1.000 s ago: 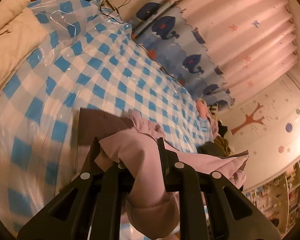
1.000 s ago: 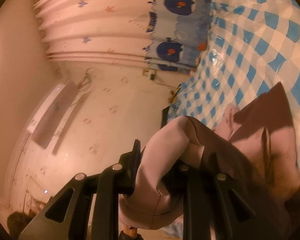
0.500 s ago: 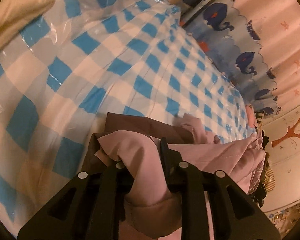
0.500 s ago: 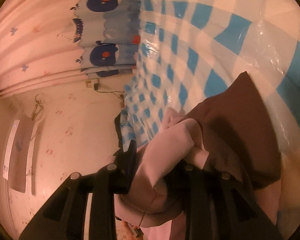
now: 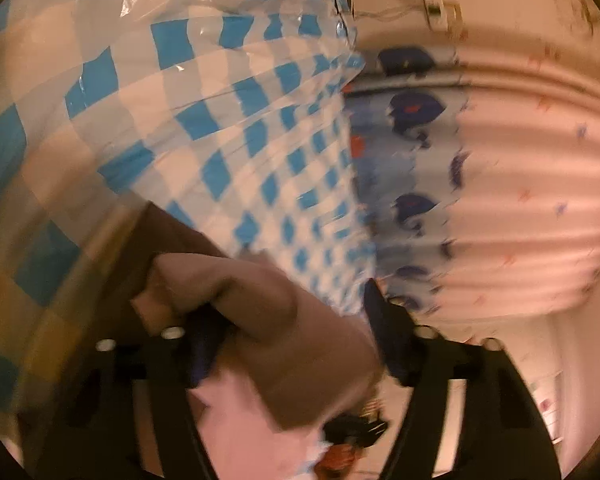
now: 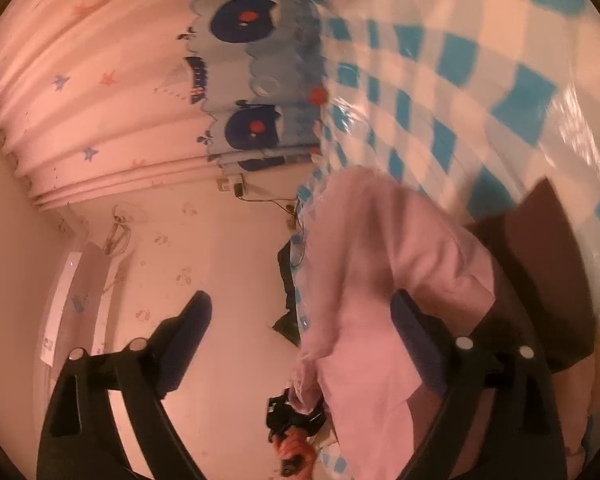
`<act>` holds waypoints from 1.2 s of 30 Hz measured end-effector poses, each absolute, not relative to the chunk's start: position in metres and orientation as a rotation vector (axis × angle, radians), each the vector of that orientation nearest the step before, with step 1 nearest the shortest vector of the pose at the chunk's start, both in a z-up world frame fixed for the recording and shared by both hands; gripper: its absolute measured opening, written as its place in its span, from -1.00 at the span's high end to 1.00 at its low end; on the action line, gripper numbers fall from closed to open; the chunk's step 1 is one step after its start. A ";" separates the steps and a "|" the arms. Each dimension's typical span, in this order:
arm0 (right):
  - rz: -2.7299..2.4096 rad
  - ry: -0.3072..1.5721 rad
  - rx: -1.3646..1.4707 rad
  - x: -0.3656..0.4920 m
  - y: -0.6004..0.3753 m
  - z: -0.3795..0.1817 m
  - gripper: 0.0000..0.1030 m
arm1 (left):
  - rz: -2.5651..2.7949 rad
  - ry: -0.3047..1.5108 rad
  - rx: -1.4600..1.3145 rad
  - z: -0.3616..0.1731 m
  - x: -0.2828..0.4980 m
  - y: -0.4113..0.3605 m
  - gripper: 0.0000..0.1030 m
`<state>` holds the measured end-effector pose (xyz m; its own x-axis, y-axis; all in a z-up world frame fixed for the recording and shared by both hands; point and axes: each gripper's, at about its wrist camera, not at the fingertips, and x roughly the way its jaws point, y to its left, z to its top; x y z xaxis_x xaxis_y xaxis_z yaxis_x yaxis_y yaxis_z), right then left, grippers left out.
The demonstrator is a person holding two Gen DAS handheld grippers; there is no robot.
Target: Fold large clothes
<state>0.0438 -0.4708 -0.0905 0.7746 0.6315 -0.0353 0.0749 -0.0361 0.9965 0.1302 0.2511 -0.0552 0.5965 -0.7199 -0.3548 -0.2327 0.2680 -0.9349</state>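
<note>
**Now releasing: soft pink garment on the checked bed**

Left hand-held gripper (image 5: pixel 292 336) jaws opening, pink garment (image 5: pixel 260 320) between them, no longer pinched. Right hand-held gripper (image 6: pixel 300 320) opening too, fabric draped beside its right finger. Garment lies near, on the blue-checked bed cover (image 5: pixel 220 100). Likely light, limp, bulky; grab hems or corners. No readable writing.

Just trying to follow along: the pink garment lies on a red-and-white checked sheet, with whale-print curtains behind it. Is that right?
Not quite. The checked sheet is blue and white, not red and white, as the right wrist view shows. The rest holds: the pink garment lies on it, with whale-print curtains behind.
</note>
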 end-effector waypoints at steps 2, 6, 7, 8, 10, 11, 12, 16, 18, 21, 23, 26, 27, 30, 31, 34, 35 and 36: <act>0.457 0.603 1.453 0.040 -0.466 -0.068 -0.70 | -0.392 0.877 -1.320 -0.044 0.128 0.252 -0.49; 0.413 0.696 1.033 0.037 -0.420 -0.010 -0.70 | -0.381 0.767 -1.141 0.002 0.115 0.237 -0.64; 0.390 0.724 0.868 0.038 -0.395 0.005 -0.70 | -0.355 0.735 -0.933 0.025 0.106 0.216 -0.69; 0.377 0.742 0.764 0.037 -0.378 0.011 -0.70 | -0.335 0.711 -0.744 0.041 0.097 0.195 -0.71; 0.343 0.778 0.541 0.040 -0.338 0.017 -0.70 | -0.278 0.644 -0.307 0.058 0.072 0.132 -0.71; 0.312 0.787 0.413 0.042 -0.315 0.016 -0.70 | -0.259 0.609 -0.154 0.057 0.063 0.107 -0.71; 0.287 0.788 0.338 0.045 -0.300 0.013 -0.70 | -0.244 0.574 0.002 0.051 0.055 0.080 -0.71; 0.169 0.781 0.172 0.068 -0.270 -0.009 -0.70 | -0.225 0.552 0.197 0.015 0.064 0.029 -0.71; 0.106 0.810 0.102 0.089 -0.264 -0.029 -0.70 | -0.187 0.571 0.243 -0.003 0.079 0.019 -0.71; 0.089 0.903 0.059 0.117 -0.266 -0.073 -0.71 | -0.146 0.654 0.293 -0.045 0.106 0.021 -0.71; 0.121 0.924 0.135 0.129 -0.274 -0.093 -0.71 | -0.158 0.688 0.242 -0.061 0.114 0.032 -0.74; 0.129 0.930 0.155 0.139 -0.276 -0.104 -0.72 | -0.149 0.693 0.223 -0.073 0.123 0.035 -0.74; 0.133 0.948 0.162 0.141 -0.277 -0.106 -0.72 | -0.144 0.697 0.224 -0.078 0.124 0.035 -0.74; 0.132 0.946 0.135 0.134 -0.276 -0.090 -0.72 | -0.131 0.702 0.258 -0.083 0.121 0.031 -0.74; 0.131 0.901 0.107 0.126 -0.275 -0.077 -0.72 | -0.126 0.691 0.269 -0.081 0.118 0.031 -0.74; 0.079 0.815 0.052 0.120 -0.275 -0.052 -0.75 | -0.123 0.638 0.287 -0.067 0.105 0.029 -0.74; 0.050 0.806 0.049 0.124 -0.281 -0.048 -0.75 | -0.123 0.632 0.290 -0.065 0.104 0.029 -0.74; 0.031 0.816 0.065 0.130 -0.289 -0.049 -0.75 | -0.121 0.630 0.292 -0.065 0.104 0.029 -0.74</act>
<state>0.1296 -0.2889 -0.0494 0.6849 0.0523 -0.7268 -0.0022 0.9976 0.0697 0.1036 0.0292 -0.0650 0.8026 -0.0230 -0.5961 0.1993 0.9522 0.2316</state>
